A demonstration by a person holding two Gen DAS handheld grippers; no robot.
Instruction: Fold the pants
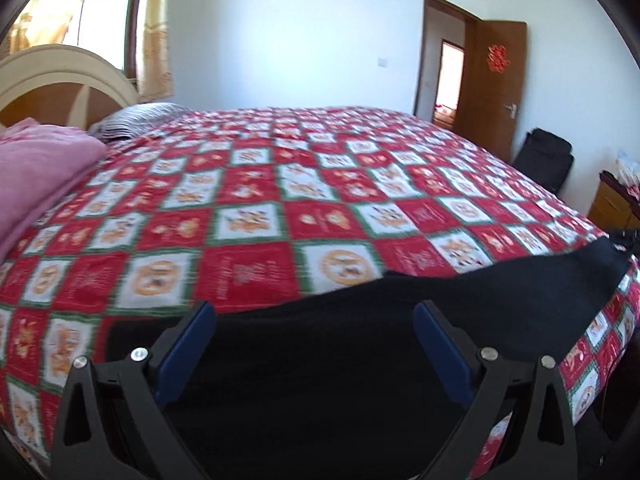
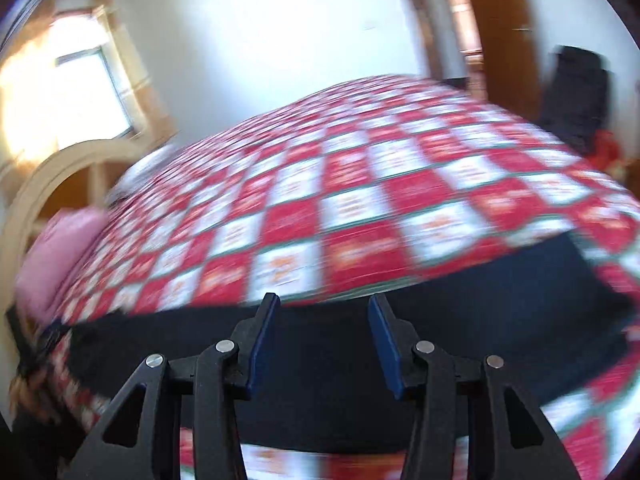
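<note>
Left wrist view: the dark pants (image 1: 460, 308) are lying flat along the near edge of the bed (image 1: 280, 200); the left gripper (image 1: 316, 320) is hovering above them, fingers spread wide, grasping nothing.

Right wrist view, blurred: the right gripper (image 2: 322, 312) is hanging over the pants (image 2: 500, 292), its 2 fingers parted and empty.

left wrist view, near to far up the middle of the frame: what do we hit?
Left gripper, jaws wide with nothing gripped → black pants lying flat on the near edge of the bed → red and white patchwork bedspread → white wall.
</note>
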